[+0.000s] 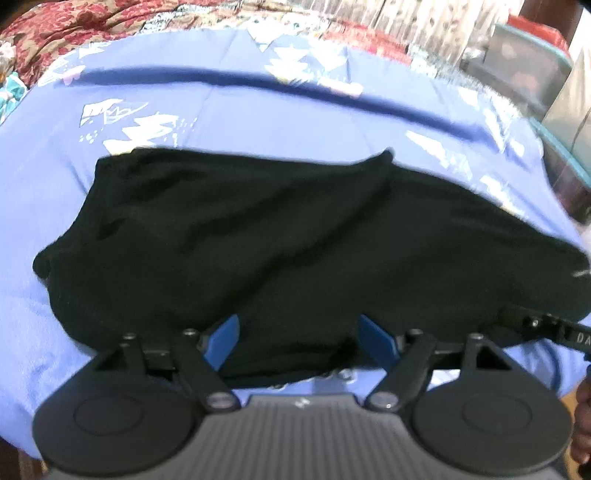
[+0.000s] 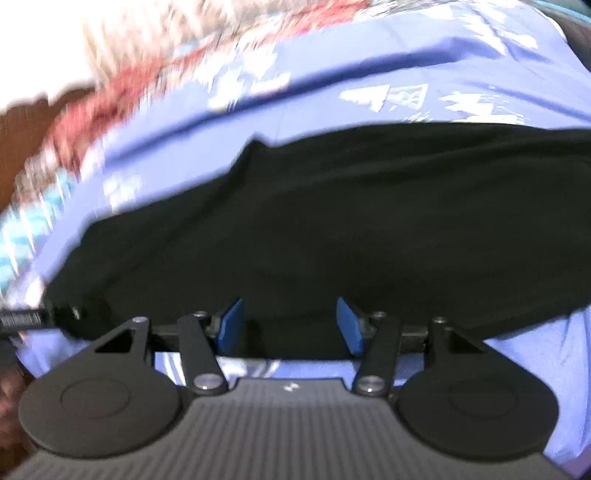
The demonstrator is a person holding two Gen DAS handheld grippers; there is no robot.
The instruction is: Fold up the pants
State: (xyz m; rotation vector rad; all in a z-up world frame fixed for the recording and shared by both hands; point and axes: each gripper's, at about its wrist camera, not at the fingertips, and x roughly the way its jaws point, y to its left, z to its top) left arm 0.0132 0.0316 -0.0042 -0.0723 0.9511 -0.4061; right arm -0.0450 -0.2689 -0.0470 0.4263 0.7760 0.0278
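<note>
Left wrist view: shows black pants [image 1: 277, 229] lying flat on a blue bedsheet [image 1: 258, 110] with white print, stretched from 9 o'clock through the centre to 3 o'clock. Shows also a red patterned blanket [image 1: 74, 26] beyond the sheet at 11 o'clock.

Looks partly done, judging by the layers: an upper layer of cloth with its corner at about 1 o'clock rests over a lower one, so probably folded at least once already. Looks lumpy and uneven at the 9 o'clock end and wrinkled across the middle, so not yet a tidy packet. Probably leaves at least one more fold and some smoothing; cannot tell which end is waistband and which is hem, given the dark cloth and the blur.

Left gripper [image 1: 301, 341], at 6 o'clock: jaws well apart, near edge of the pants bunched between the blue pads [image 1: 225, 341], not squeezed. Right gripper [image 2: 290, 325], at 6 o'clock in the right wrist view: jaws likewise apart, near hem of the pants between them, no pinch visible.

Writing: reads "DA" in white on a black finger [image 1: 569, 332] of the right gripper at 3 o'clock in the left wrist view, cut off by the frame edge. Shows a matching strip of lettering at 9 o'clock in the right wrist view, too blurred to read. No brand or label visible on the pants.
</note>
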